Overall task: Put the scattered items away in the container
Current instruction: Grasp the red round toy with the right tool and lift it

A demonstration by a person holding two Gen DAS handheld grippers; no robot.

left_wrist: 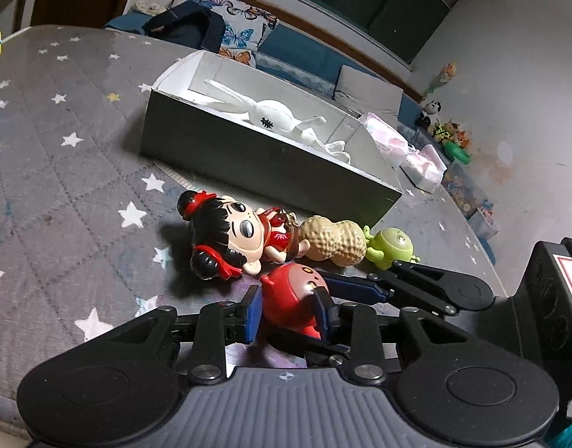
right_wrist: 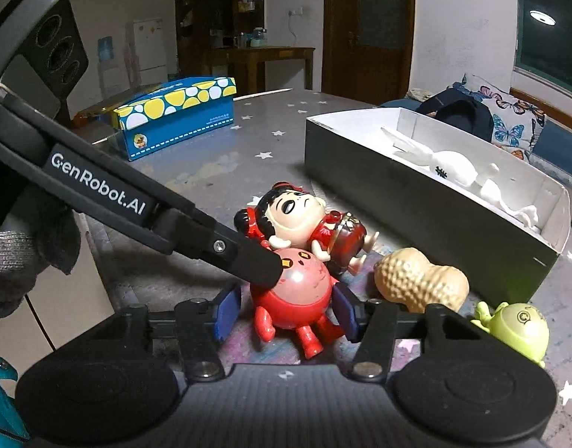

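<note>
Red and round, the toy figure point(left_wrist: 291, 298) sits between the two blue pads of the left gripper point(left_wrist: 287, 311) in the left wrist view, both pads touching or all but touching its sides, so the jaws look closed on it, though I cannot tell how firmly. Beyond the red toy lie the black-haired doll point(left_wrist: 230, 239), the peanut toy point(left_wrist: 334, 242) and the green toy point(left_wrist: 392, 248), all on the star-patterned cover point(left_wrist: 62, 171) in front of the open box point(left_wrist: 248, 156); only the white rabbit toy point(left_wrist: 271, 114) is inside the box. By that count the tidying is early: one item stowed, four left outside. From the right wrist view, the red toy lies between the pads of the right gripper point(right_wrist: 286, 311) too, whose jaws stand apart around it, the right pad near its side and the left pad with a visible gap. A black finger of the left gripper crosses from the left and presses on the red toy's top. Behind the red toy lies the doll, with the peanut toy and green toy to its right and the box further back; a blue and yellow tissue box point(right_wrist: 174, 119) stands well apart.
</note>
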